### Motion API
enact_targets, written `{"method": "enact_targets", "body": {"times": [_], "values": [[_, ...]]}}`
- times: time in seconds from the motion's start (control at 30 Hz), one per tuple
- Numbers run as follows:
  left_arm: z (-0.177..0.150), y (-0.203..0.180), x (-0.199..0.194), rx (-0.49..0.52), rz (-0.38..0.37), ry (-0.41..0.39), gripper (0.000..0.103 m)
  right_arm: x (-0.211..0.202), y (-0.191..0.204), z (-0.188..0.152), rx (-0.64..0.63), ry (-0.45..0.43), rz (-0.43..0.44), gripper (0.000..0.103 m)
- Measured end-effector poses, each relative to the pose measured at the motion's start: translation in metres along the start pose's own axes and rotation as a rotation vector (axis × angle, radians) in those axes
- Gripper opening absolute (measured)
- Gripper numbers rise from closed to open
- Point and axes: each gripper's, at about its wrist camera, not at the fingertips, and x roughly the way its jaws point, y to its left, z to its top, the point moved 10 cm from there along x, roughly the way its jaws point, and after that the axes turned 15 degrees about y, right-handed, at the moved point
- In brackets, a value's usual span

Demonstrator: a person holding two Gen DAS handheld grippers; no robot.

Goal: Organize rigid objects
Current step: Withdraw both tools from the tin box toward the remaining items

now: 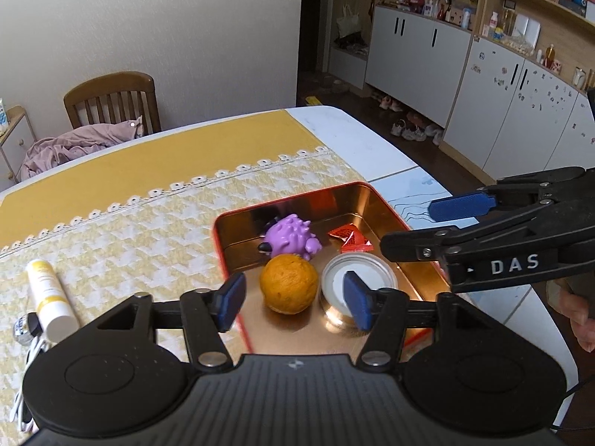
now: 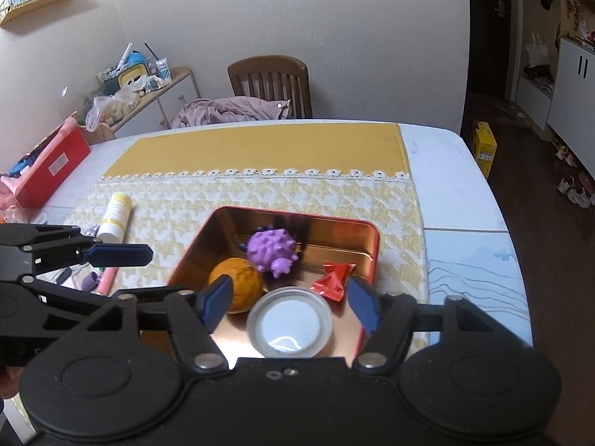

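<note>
On the yellow houndstooth table runner (image 2: 260, 193) I have the copper tin tray (image 2: 366, 239) under both tongs, and it already holds one orange (image 2: 238, 278), one purple spiky toy (image 2: 269, 251), one red wrapper (image 2: 334, 278) and one white-lidded jar (image 2: 288, 325). My left gripper (image 1: 293, 299) hangs wide open and empty over the orange; my right gripper (image 2: 290, 304) is likewise spread wide, holding nothing, above the jar. What looks left outside is one white-and-yellow tube (image 1: 50, 299), lying flat to the left of the tray, its long axis running roughly away from me. My left tongs are the nearer, so I judge that side should fetch it, closing across its width. Small bits beside the tube I cannot identify.
</note>
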Motion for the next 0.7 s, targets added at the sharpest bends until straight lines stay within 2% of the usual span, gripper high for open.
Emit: {"method": "enact_targets", "body": {"times": [0.07,0.23,0.37,0.7], "values": [[-0.004,0.008,-0.007,-0.009,0.004,-0.018,0.073,-0.004,0.007,-0.001,0.002,-0.013,-0.002,0.077],[-0.017,0.027,-0.021,-0.022,-0.003,-0.029,0.073,-0.011,0.03,-0.004,-0.003,-0.032,0.007,0.088],[-0.026,0.048,-0.033,-0.047,-0.001,-0.049,0.081,-0.011,0.053,-0.006,-0.02,-0.036,0.011,0.095],[-0.05,0.112,-0.053,-0.098,0.03,-0.075,0.082,-0.003,0.114,-0.004,-0.024,-0.059,0.067,0.103]]}}
